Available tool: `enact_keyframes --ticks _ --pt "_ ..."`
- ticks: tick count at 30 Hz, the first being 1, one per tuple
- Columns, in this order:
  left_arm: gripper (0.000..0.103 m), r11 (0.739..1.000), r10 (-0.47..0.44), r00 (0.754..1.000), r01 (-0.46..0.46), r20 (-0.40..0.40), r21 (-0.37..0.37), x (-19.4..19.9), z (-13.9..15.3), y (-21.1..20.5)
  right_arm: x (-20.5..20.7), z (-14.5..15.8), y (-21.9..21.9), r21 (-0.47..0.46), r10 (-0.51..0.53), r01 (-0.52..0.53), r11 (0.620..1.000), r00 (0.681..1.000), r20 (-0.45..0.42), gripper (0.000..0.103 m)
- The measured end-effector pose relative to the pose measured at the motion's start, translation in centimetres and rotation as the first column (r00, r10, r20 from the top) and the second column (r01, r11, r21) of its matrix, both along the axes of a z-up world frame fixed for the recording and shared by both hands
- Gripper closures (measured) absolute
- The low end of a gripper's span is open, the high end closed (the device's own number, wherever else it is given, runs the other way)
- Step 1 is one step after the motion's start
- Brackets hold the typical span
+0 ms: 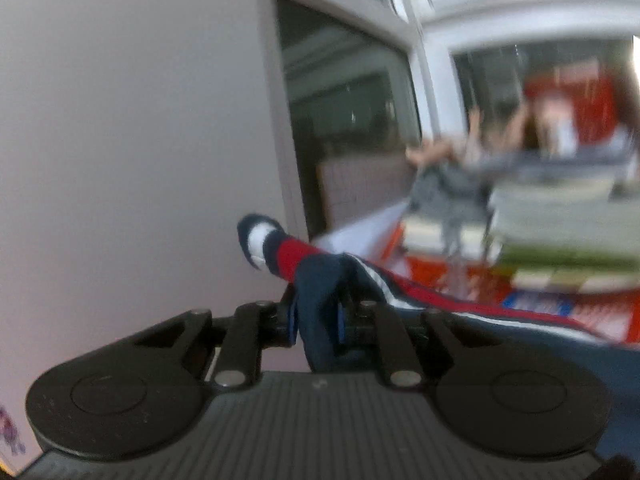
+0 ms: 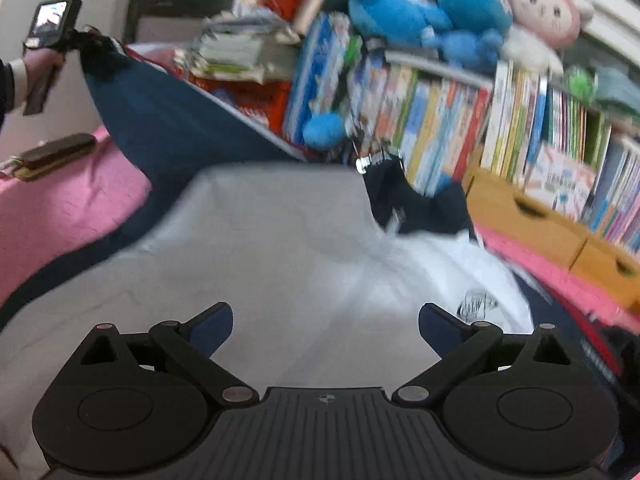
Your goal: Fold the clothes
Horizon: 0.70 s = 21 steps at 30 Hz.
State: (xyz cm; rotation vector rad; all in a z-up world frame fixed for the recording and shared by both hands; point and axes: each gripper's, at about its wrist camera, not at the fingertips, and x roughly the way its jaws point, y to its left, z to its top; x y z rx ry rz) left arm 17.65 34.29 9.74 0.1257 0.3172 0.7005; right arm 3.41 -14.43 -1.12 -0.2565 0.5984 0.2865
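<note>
The left gripper (image 1: 316, 312) has its jaws closed on a bunched fold of the navy jacket with red and white stripes and a pale grey lining (image 1: 320, 280). In the left wrist view a cuffed sleeve end pokes up toward 11 o'clock from the pinch, and the striped edge runs off toward 3 o'clock. In the right wrist view that same corner hangs high at 10 o'clock, lifted by a hand (image 2: 38, 68) on the left tool, and the cloth slopes down from there to the pink bed cover (image 2: 72, 208) at 9 o'clock.

The grey lining spreads wide across the middle of the right wrist view, face up, with a dark collar part and a metal zip pull at about 1 o'clock. The right gripper (image 2: 326, 326) hovers just above the lining, its jaws spread wide and holding nothing. A crowded wooden bookshelf with plush toys on top (image 2: 460, 120) stands behind, from 12 to 3 o'clock.

The jacket looks soft and light, limp enough to sag between any two holds, and the smooth lining is likely slippery, so a shallow pinch may slide off. A sounder hold seems to be a thick seam, the hem or the collar edge, with several layers gathered between the jaws. The zip could snag or weigh one side down.
</note>
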Motion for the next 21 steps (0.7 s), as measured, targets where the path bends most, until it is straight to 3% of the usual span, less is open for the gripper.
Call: enact_keyframes --ticks 2,6,8,10,12,15,16,18,20,21 --pt "0.086 1.0 -0.001 0.998 0.0 -0.057 -0.007 1.4 -1.6 0.7 0.8 -1.5 -0.2 0.033 -0.019 0.021 0.999 0.998 -0.059 0.003" --pt "0.083 0.992 -0.017 0.981 -0.007 -0.191 -0.124 3.0 -5.9 1.7 1.7 -3.7 -0.5 0.065 -0.041 0.05 0.997 0.991 -0.124 0.002" --pt "0.075 0.984 -0.036 0.958 -0.014 -0.283 -0.175 3.2 -8.0 1.9 1.9 -4.1 -0.9 0.093 -0.046 0.058 0.994 0.991 -0.129 0.0" --pt "0.06 0.982 -0.06 0.947 0.0 -0.315 -0.189 2.6 -9.1 1.8 2.1 -4.5 -1.4 0.131 -0.05 0.067 0.989 0.99 -0.13 0.0" --pt "0.056 0.976 -0.081 0.956 0.018 -0.283 -0.216 1.3 -9.2 2.0 2.2 -4.7 -1.6 0.148 -0.05 0.07 0.987 0.99 -0.13 0.0" --pt "0.056 0.945 -0.037 0.997 0.012 -0.069 -0.328 -2.3 -7.4 2.1 2.3 -4.7 -1.4 0.145 -0.052 0.07 0.987 0.99 -0.129 0.0" --pt "0.056 0.931 -0.006 1.0 0.013 0.021 -0.364 -4.0 -6.8 1.7 2.3 -4.7 -1.4 0.144 -0.052 0.071 0.987 0.99 -0.129 0.0" --pt "0.06 0.921 -0.016 0.994 0.057 0.11 -0.385 -5.9 -5.7 -0.2 2.3 -4.6 -1.3 0.143 -0.053 0.072 0.987 0.99 -0.129 0.0" --pt "0.061 0.902 -0.168 0.976 0.21 0.14 -0.378 -6.7 -4.8 -4.2 2.4 -4.6 -1.3 0.142 -0.054 0.072 0.987 0.99 -0.129 0.0" --pt "0.061 0.881 -0.256 0.955 0.294 0.15 -0.372 -7.0 -4.4 -6.4 2.4 -4.6 -1.3 0.142 -0.054 0.072 0.987 0.99 -0.128 0.0"
